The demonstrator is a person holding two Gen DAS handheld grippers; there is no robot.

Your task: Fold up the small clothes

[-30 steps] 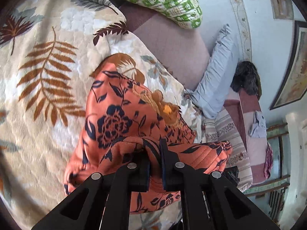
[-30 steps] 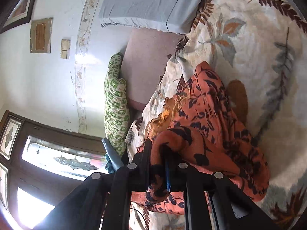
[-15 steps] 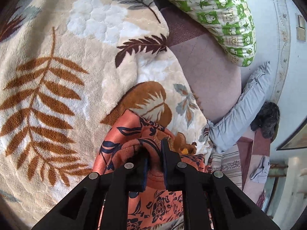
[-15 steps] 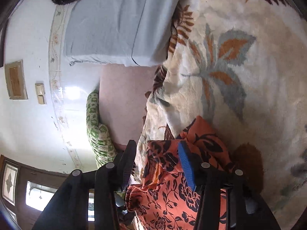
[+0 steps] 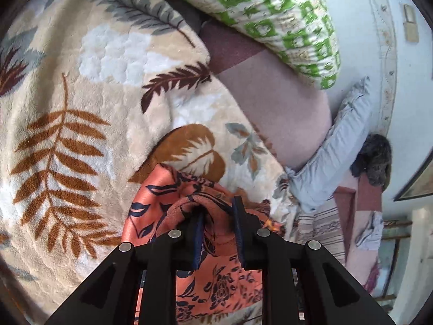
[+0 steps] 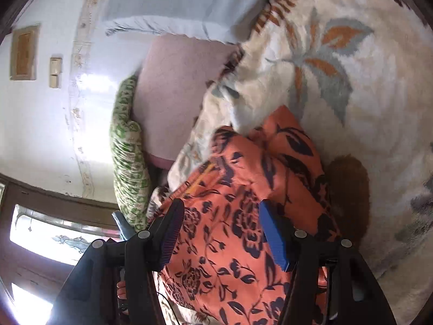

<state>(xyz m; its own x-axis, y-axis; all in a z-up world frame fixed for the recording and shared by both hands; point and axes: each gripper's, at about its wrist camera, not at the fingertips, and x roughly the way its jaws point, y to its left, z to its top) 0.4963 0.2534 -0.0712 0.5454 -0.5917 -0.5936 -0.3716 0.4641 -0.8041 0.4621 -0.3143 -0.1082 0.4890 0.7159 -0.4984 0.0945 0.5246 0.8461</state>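
orange floral garment lying on leaf-print blanket | left gripper fingers partly parted, garment fold bunched between them | right gripper fingers spread wide over garment, gripping nothing

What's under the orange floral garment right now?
The orange floral garment lies on the leaf-print fleece blanket, which shows around its edges. Whatever is directly beneath the cloth is covered.
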